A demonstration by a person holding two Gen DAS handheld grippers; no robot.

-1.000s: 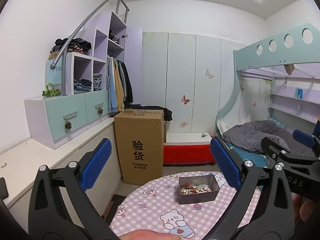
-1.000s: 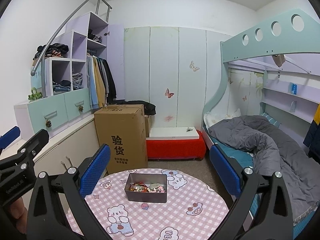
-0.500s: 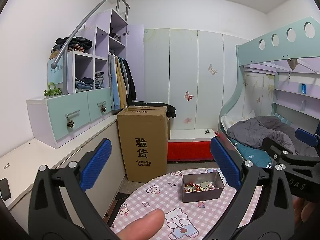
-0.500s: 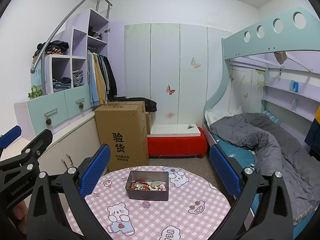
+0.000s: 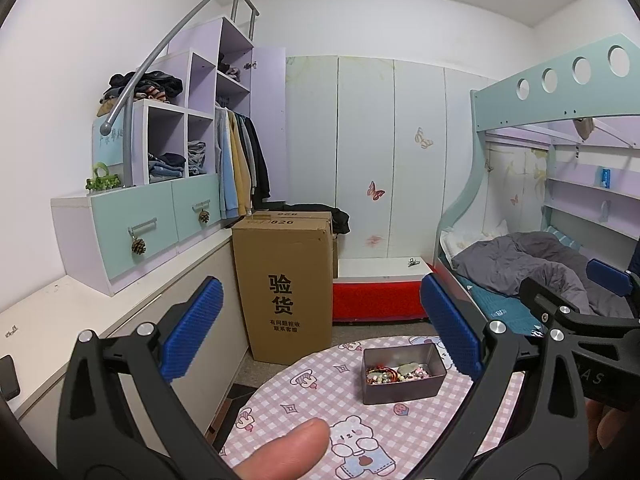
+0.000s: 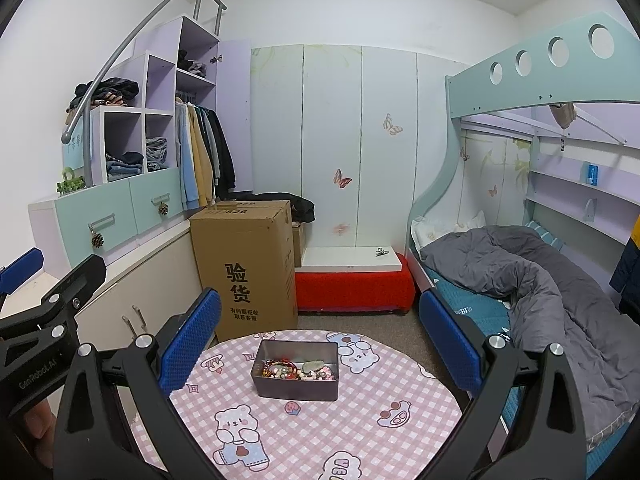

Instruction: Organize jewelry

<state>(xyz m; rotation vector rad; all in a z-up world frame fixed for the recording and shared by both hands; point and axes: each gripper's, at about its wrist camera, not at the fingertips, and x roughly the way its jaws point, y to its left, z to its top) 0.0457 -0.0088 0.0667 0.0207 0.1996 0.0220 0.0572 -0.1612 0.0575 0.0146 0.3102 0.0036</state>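
Note:
A grey metal tin (image 6: 296, 383) holding mixed beaded jewelry (image 6: 298, 370) sits on a round table with a pink checked bear cloth (image 6: 320, 428). The tin also shows in the left wrist view (image 5: 404, 386), right of centre. My left gripper (image 5: 320, 328) is open and empty, held above the table's near left side. My right gripper (image 6: 320, 326) is open and empty, held above the table with the tin between its jaws in the view. The left gripper's body shows at the left edge of the right wrist view (image 6: 44, 320).
A tall cardboard box (image 6: 248, 268) stands on the floor behind the table. A red bench with a white top (image 6: 352, 280) lies beyond it. A bunk bed with a grey duvet (image 6: 520, 280) is right; a white cabinet counter (image 5: 80, 320) is left.
Both grippers have drifted slightly; the tin sits a little lower and nearer in both views. A fingertip has come up at the bottom of the left wrist view. Both stay open.

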